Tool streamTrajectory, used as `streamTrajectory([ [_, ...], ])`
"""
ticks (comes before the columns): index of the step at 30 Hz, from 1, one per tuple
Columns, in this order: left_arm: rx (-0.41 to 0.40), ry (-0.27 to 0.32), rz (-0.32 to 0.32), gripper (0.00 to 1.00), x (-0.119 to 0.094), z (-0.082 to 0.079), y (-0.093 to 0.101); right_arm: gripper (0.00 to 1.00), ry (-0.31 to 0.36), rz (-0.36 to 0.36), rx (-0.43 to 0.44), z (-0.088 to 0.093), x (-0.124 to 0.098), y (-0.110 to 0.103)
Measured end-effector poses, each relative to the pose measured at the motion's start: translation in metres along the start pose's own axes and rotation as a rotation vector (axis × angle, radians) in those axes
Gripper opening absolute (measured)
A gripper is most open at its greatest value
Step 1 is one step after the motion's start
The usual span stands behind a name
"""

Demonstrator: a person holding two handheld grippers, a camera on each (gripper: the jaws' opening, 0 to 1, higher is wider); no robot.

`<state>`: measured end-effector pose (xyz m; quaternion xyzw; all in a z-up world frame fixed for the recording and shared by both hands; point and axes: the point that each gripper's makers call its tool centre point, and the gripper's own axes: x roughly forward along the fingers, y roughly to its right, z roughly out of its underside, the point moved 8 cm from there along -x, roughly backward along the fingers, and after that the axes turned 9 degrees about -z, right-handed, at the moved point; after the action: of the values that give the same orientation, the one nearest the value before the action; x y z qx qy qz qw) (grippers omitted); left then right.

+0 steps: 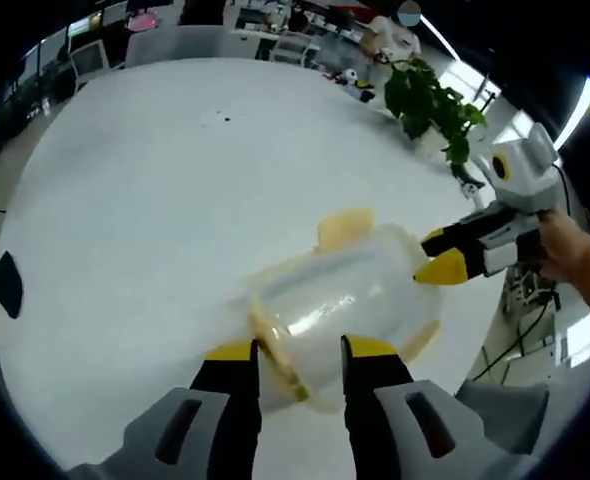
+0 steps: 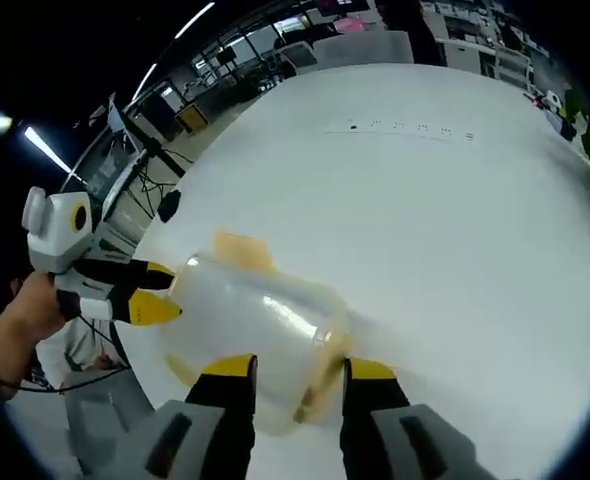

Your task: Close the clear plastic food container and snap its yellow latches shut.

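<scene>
The clear plastic container (image 1: 345,295) lies on the white table (image 1: 155,220), blurred, with its lid on. A yellow latch (image 1: 343,228) sticks out from its far side. In the left gripper view my left gripper (image 1: 300,350) is closed in on the near-end yellow latch (image 1: 275,358), which sits between the yellow tips. My right gripper (image 1: 441,254) comes in from the right, pinching the opposite end. In the right gripper view the container (image 2: 255,315) lies ahead of my right gripper (image 2: 300,368), with a latch (image 2: 315,385) between its jaws. My left gripper (image 2: 157,292) pinches the far end.
A potted green plant (image 1: 430,105) stands at the table's far right edge. Chairs and desks (image 1: 275,40) line the room behind it. A person's hand (image 1: 575,250) holds the right gripper. Wide bare tabletop (image 2: 425,200) stretches beyond the container.
</scene>
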<state>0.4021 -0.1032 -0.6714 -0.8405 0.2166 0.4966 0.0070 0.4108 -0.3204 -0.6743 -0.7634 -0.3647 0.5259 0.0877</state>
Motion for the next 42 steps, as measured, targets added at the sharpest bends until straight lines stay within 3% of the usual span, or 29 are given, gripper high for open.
streamTrajectory([
  [5, -0.030, -0.007, 0.005, 0.26, 0.001, 0.000, -0.001, 0.27, 0.003, 0.010, 0.005, 0.000, 0.001, -0.001],
  [7, -0.036, -0.016, 0.017, 0.24, 0.002, 0.000, -0.002, 0.23, -0.002, -0.035, 0.036, 0.002, 0.001, -0.001],
  [8, -0.086, -0.026, 0.022, 0.24, 0.005, 0.001, 0.002, 0.22, -0.008, -0.017, 0.044, 0.007, -0.003, 0.004],
  [11, -0.029, -0.049, 0.017, 0.24, 0.006, 0.001, 0.002, 0.22, -0.044, 0.002, 0.045, 0.004, 0.000, -0.001],
  [16, -0.043, -0.027, 0.018, 0.24, 0.005, 0.002, 0.000, 0.23, -0.013, -0.001, 0.053, 0.005, 0.001, -0.001],
  [42, 0.003, -0.020, -0.004, 0.27, 0.000, -0.003, 0.001, 0.26, -0.007, 0.018, 0.035, -0.007, 0.003, -0.002],
])
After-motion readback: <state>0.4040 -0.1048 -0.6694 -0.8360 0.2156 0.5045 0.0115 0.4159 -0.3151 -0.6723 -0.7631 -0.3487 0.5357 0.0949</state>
